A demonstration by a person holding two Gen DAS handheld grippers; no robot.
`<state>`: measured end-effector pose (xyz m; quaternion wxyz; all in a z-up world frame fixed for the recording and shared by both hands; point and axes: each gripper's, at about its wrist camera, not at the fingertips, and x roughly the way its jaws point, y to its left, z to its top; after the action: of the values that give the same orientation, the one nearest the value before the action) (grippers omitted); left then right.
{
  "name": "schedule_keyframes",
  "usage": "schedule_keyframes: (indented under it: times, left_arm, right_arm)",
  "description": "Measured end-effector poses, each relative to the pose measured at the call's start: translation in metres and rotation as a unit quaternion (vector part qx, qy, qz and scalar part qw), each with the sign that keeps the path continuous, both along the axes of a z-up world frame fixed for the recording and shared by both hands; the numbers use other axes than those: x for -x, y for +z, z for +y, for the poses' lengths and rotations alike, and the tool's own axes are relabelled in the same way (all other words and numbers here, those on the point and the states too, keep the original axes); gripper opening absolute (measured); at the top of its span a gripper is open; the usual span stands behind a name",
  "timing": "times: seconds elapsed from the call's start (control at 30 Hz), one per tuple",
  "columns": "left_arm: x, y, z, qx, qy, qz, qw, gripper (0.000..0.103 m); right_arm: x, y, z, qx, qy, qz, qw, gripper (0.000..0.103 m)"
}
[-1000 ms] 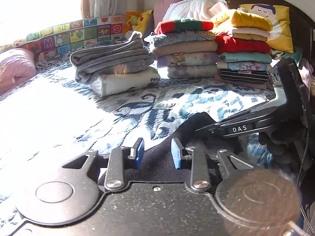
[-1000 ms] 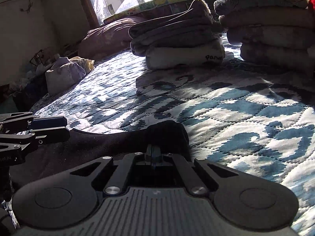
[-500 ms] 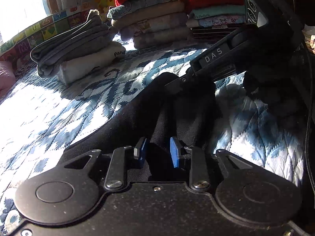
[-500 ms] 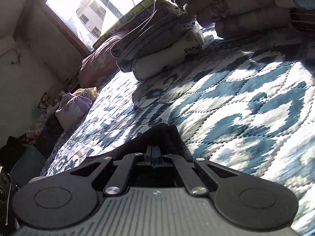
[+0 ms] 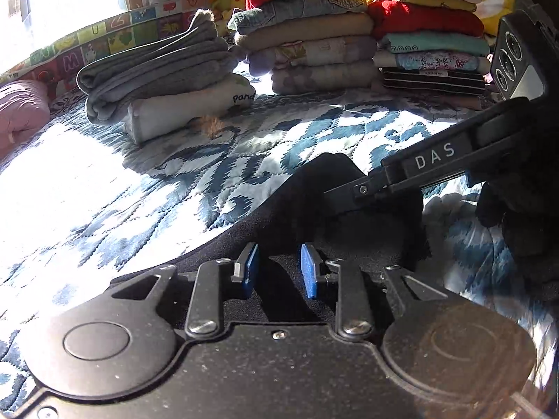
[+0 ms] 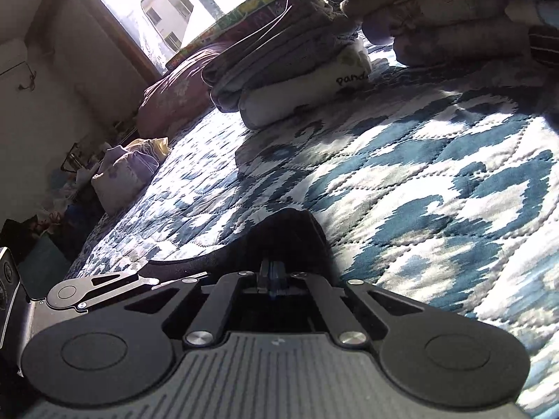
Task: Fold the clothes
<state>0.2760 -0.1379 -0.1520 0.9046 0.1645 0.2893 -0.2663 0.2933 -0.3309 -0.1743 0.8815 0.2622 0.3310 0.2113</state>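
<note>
Garment: I've got a black, soft knit garment (image 5: 349,241) lying on the blue-and-white quilted bedspread (image 5: 174,188) at the near edge, its bulk under and just ahead of both tools.
Right gripper: my right gripper (image 6: 273,281) is clamped on a raised fold of that black cloth, pads pressed together, the peak standing up just beyond the tips.
Left gripper: my left gripper (image 5: 277,270) sits released, blue pads (image 5: 248,269) apart with cloth lying between and below them; I can't tell if they touch it.
Key relation: the pinched peak lies ahead and to the right of my left tool, and the cloth's long run trails near-left from it.
Nearer hand: right already has it; left is closest to the free near edge.
Far side: stacks of folded clothes (image 5: 307,42) stand well apart.
Next, my guess: close left on the near edge, then carry both across.
</note>
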Motion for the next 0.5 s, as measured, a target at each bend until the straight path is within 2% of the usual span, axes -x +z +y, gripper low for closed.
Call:
schedule_keyframes:
  times: [0.07,0.1,0.13,0.17,0.23,0.37,0.5]
  left_arm:
    - [0.002,0.0,0.004,0.008,-0.002,-0.007,0.9999,0.025]
    - [0.004,0.004,0.007,0.016,0.001,-0.007,0.9998,0.025]
    - [0.006,0.009,0.01,0.026,0.005,-0.007,0.9996,0.025]
    - [0.012,0.015,0.015,0.04,0.006,-0.017,0.999,0.025]
    - [0.024,0.025,0.018,0.059,0.009,-0.029,0.9978,0.025]
    - [0.039,0.026,0.003,0.076,0.004,-0.023,0.9968,0.025]
    - [0.032,-0.001,-0.02,0.044,0.001,0.018,0.9989,0.025]
  right_arm:
    - [0.004,0.003,-0.007,-0.025,-0.005,-0.01,1.0,0.001]
    - [0.007,0.004,-0.01,-0.039,-0.008,-0.016,0.999,0.009]
    - [0.013,0.008,-0.02,-0.066,-0.024,-0.029,0.997,0.012]
    - [0.019,0.009,-0.027,-0.079,-0.046,-0.029,0.995,0.02]
    - [0.03,0.011,-0.042,-0.104,-0.089,-0.027,0.99,0.053]
    - [0.044,0.0,-0.061,-0.135,-0.151,0.018,0.979,0.062]
    - [0.064,-0.019,-0.072,-0.226,-0.175,0.047,0.957,0.067]
